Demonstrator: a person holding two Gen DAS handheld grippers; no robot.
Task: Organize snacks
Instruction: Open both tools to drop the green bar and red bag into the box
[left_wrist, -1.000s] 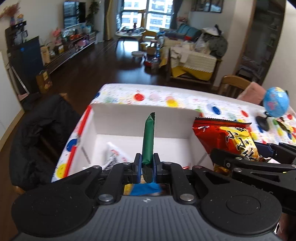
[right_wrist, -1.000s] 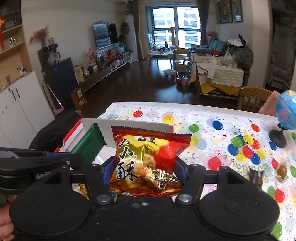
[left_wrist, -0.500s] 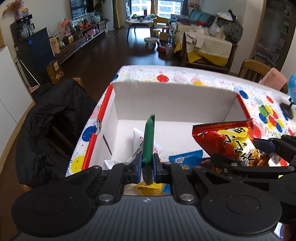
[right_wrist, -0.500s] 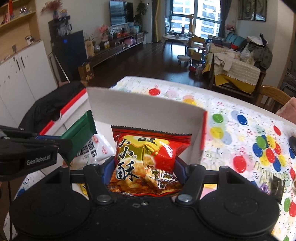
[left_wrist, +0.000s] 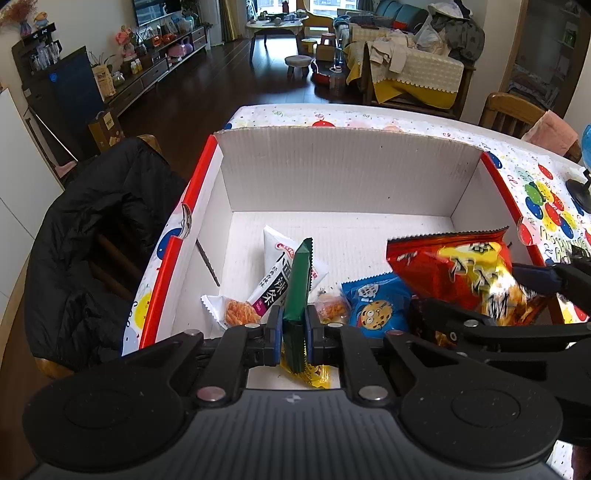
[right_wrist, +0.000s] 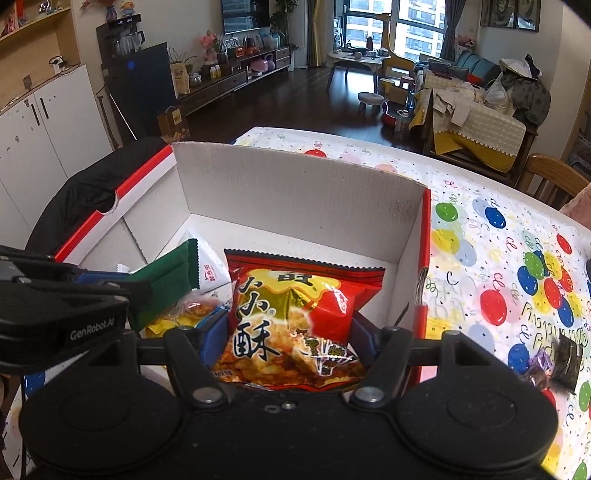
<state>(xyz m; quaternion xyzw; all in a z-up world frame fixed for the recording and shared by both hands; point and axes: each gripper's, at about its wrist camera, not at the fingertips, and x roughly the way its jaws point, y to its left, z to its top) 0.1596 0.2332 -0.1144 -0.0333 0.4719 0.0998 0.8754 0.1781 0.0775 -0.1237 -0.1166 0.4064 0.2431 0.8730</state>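
Over the near edge of the white cardboard box (left_wrist: 343, 177) on the balloon-print table (right_wrist: 491, 236), the left gripper (left_wrist: 294, 332) pinches a green wrapper (left_wrist: 297, 291) upright, the right gripper (right_wrist: 288, 332) clasps a red snack bag (right_wrist: 295, 314), and a blue cookie packet (left_wrist: 376, 306) and a white packet (left_wrist: 284, 277) lie on the box floor beyond.

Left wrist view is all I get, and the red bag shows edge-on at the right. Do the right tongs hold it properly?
Observer: Yes. The right tongs are shut on the red bag, squeezing its lower half from both sides.
Reviewer: Any snacks outside the box?
Observer: A purple candy and a dark wrapper lie on the tablecloth, right of the box.
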